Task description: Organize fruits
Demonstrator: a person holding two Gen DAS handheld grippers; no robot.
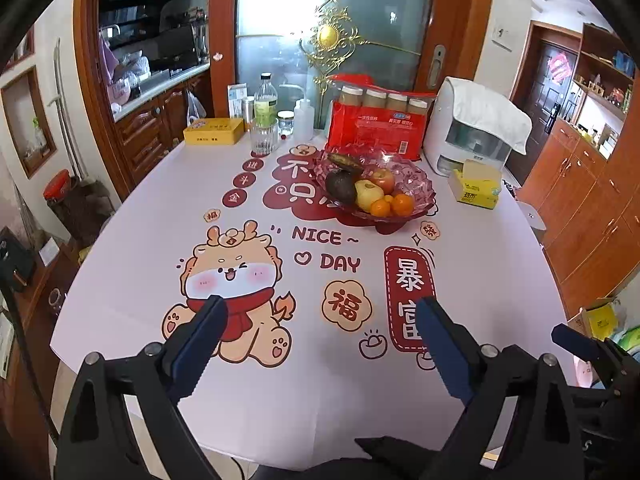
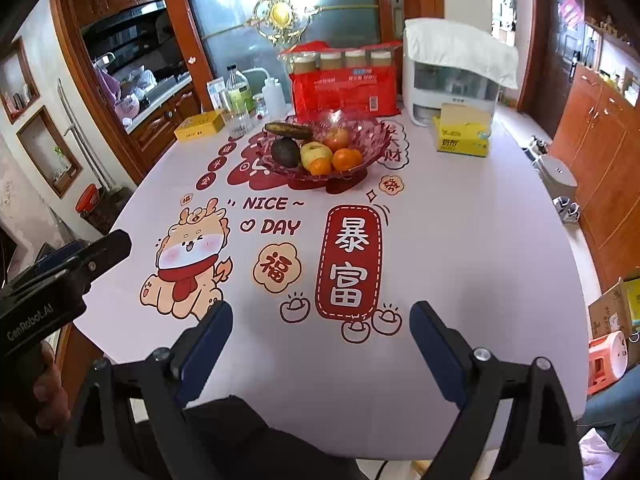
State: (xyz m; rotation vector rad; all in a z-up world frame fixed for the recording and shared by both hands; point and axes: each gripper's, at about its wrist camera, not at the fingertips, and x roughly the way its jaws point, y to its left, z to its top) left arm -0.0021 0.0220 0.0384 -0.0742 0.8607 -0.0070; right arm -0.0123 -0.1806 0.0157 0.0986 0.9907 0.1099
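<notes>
The fruit bowl [image 1: 416, 196] is sitting in the upper middle of both views, holding two oranges [image 1: 402, 205], a yellow-green apple [image 1: 369, 194], a red apple [image 1: 382, 179], a dark avocado [image 1: 341, 187] and a browned banana [image 1: 346, 162]. It is lying well apart from both grippers, far up the table from their fingers. The left gripper [image 1: 320, 322] is hanging at the bottom of its frame with jaws spread wide and nothing between them; the right gripper [image 2: 321, 320] is doing the same, gaping and holding nothing. The table [image 1: 480, 280] is wearing a pale cloth printed with a cartoon dragon [image 1: 230, 276]. Behind the bowl a red packet [image 1: 374, 130], a water bottle [image 1: 265, 102] and a yellow tissue box [image 1: 476, 188] are standing, with wooden cabinets [image 1: 592, 200] filling the right edge.
</notes>
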